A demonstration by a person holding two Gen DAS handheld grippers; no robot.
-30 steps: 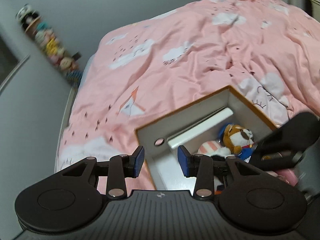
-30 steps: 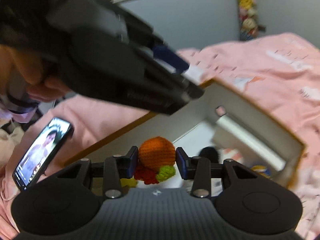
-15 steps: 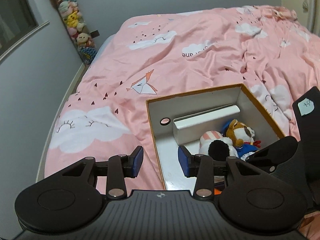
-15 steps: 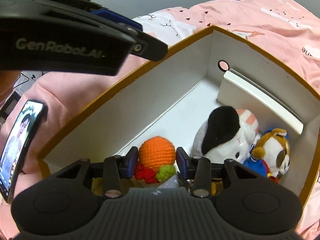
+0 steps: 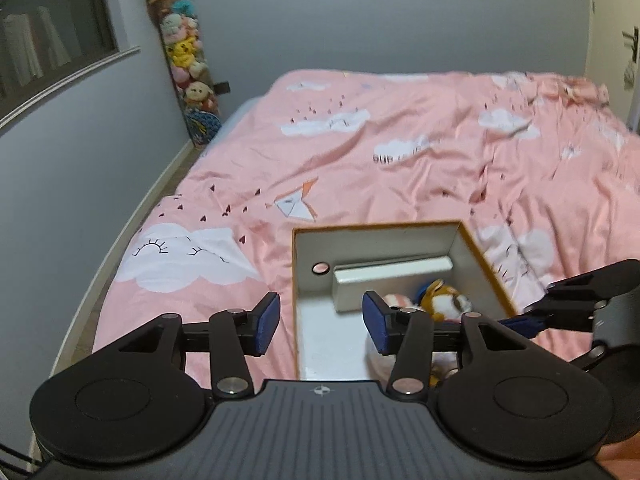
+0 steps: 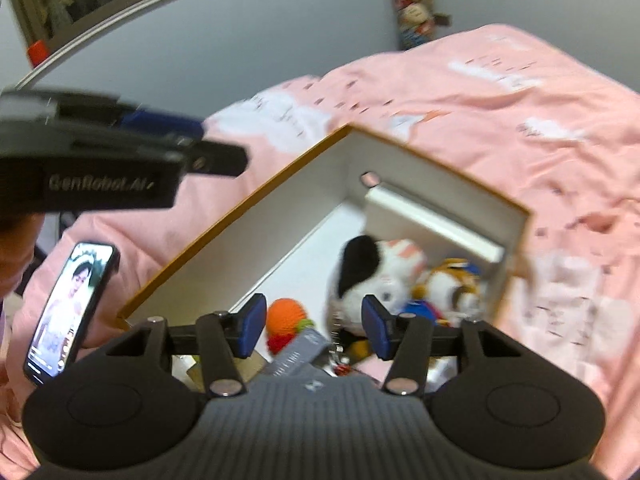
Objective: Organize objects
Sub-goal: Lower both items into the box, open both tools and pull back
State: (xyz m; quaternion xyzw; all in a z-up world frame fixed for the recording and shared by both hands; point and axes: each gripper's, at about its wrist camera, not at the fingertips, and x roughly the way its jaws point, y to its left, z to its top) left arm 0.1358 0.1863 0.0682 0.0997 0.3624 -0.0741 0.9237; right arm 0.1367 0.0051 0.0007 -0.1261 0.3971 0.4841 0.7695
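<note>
A white box with an orange rim lies on the pink bed. Inside it are a white-and-black plush, an orange-and-white tiger plush, an orange knitted fruit and a white inner box. My left gripper is open and empty above the box's near left wall. My right gripper is open and empty, above the box over the knitted fruit. Each gripper shows in the other's view, the right one and the left one.
A pink cloud-print duvet covers the bed. A lit phone lies on it left of the box. A tall tube of plush toys stands in the room's corner against the grey wall. Small items lie at the box's near end.
My right gripper has opened wider and pulled back up from the knitted fruit, which stays in the box. My left gripper has tilted up and back, showing more of the bed and wall.
</note>
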